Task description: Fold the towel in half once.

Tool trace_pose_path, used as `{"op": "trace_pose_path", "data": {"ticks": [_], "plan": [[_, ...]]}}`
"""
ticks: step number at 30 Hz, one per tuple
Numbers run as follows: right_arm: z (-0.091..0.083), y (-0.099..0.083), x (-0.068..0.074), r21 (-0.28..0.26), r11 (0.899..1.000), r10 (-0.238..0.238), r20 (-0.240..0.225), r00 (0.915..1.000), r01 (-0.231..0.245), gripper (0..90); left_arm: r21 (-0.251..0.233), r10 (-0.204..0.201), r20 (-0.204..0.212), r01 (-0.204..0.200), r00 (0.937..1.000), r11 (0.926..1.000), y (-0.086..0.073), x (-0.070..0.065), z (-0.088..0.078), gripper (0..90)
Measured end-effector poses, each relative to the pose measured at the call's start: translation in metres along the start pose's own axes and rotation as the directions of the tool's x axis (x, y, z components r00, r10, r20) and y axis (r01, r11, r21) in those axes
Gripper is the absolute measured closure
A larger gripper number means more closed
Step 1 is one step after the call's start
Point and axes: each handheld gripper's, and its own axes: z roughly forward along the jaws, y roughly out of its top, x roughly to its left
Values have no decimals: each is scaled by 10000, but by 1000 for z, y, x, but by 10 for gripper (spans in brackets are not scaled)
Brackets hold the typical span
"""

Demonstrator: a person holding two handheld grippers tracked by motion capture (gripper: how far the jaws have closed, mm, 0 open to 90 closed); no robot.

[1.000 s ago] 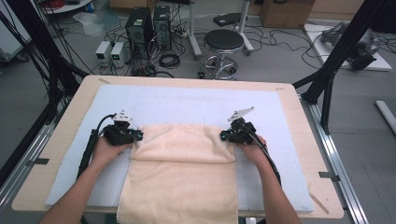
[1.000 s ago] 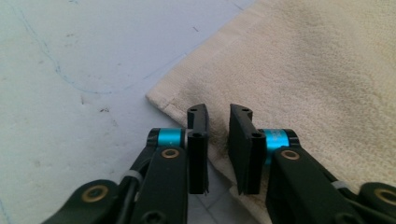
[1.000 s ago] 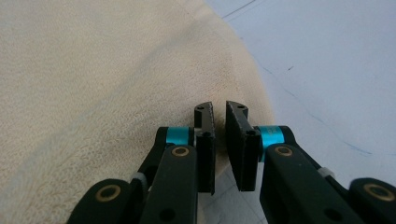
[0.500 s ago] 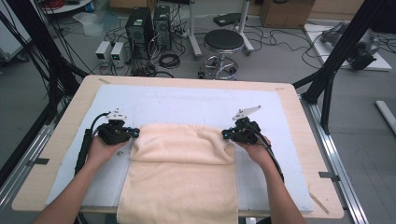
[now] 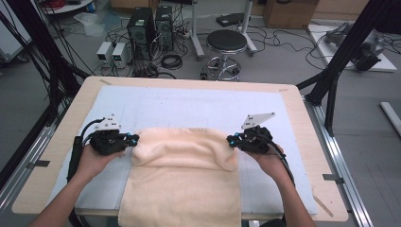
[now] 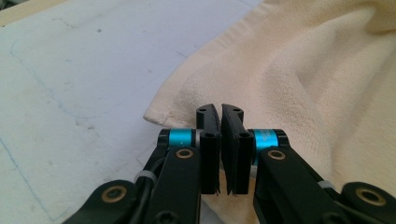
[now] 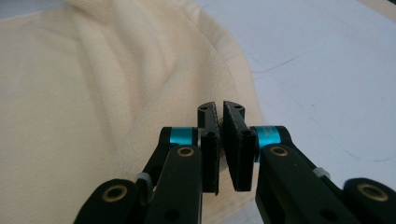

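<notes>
Surface [image 5: 56,156]: wooden top with a pale blue-white mat [image 5: 189,106] over most of it. Floor behind holds a stool [image 5: 226,42], PC towers [image 5: 150,23] and loose cables.

Towel [image 5: 184,189]: cream terry, lies mid-surface on the mat, near end hanging over the person's edge. Its far part is bunched into a raised roll spanning the gap between the two hand-held grippers; flat layer underneath toward the person.

Left hand-held gripper [image 5: 128,141]: at the towel's left end, touching the roll's corner. In the left gripper view [image 6: 220,112] the jaws are pressed almost together, only a thin slit left, and the towel's hemmed corner [image 6: 196,100] sits right at and under the tips. Cloth looks pinched between the pads, but the jaws hide the contact, so probably gripping the edge.

Right hand-held gripper [image 5: 231,141]: mirror position at the towel's right end, against the roll. In the right gripper view [image 7: 219,109] the jaws are likewise nearly closed, with a sliver of cream fabric visible in the slit, towel edge [image 7: 233,70] running up just ahead of the tips.

Both grippers point inward at each other, towel between them, each held in one hand.
</notes>
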Motion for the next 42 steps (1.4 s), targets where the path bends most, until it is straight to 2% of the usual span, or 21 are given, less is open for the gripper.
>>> {"op": "trace_pose_path", "data": {"ticks": [2, 5, 12, 14, 16, 18, 20, 23, 25, 27, 30, 34, 38, 42], "plan": [[-6, -1, 10, -104, 9996, -275, -80, 9996, 274, 852, -37, 96, 89, -96, 9999, 9999, -3, -7, -5, 853], [-14, -7, 24, -145, 9991, -411, -249, 9988, 408, 852, 15, 225, 322, -226, 9992, 9997, -10, -17, -12, 852], [-17, -37, 51, 75, 9993, -353, -712, 9968, 359, 845, 598, 501, 1072, -567, 9930, 9966, -39, -40, -17, 851], [-18, -43, 53, 73, 9998, -179, -893, 9958, 186, 764, 625, 493, 1264, -575, 9908, 9964, -42, -41, -19, 831], [-21, -45, 50, 11, 10000, -4, -897, 9960, 5, 720, 587, 472, 1230, -547, 9913, 9968, -38, -39, -21, 729], [-23, -44, 44, -124, 9998, 146, -765, 9970, -156, 682, 401, 438, 1193, -489, 9919, 9980, -31, -34, -23, 672], [-22, -40, 38, -157, 9998, 106, -575, 9983, -115, 658, 207, 447, 1037, -471, 9936, 9987, -23, -30, -23, 642], [-16, -34, 27, -9, 9999, 145, -282, 9995, -146, 630, 1, 526, 570, -527, 9970, 9986, -12, -21, -17, 627], [-8, -31, 17, 164, 9996, 210, 28, 9998, -211, 608, -36, 319, 298, -318, 9990, 9995, -8, -14, -9, 619], [-1, -31, 8, 142, 9993, 344, 146, 9993, -346, 586, -5, 115, -79, -115, 9999, 9999, -7, -7, -1, 618], [8, -32, -2, 213, 9991, 353, 297, 9989, -360, 560, 274, -114, -476, 127, 9988, 9995, -8, 5, 14, 582], [18, -35, -12, 339, 9976, 588, 393, 9975, -601, 529, 891, -252, -735, 317, 9970, 9955, -12, 17, 31, 548], [27, -39, -20, 675, 9929, 953, 480, 9943, -984, 494, 1214, -614, -631, 688, 9961, 9902, -17, 24, 42, 507], [33, -42, -25, 774, 9907, 1095, 345, 9934, -1119, 474, 1430, -625, -391, 675, 9973, 9874, -18, 24, 47, 496]]}}
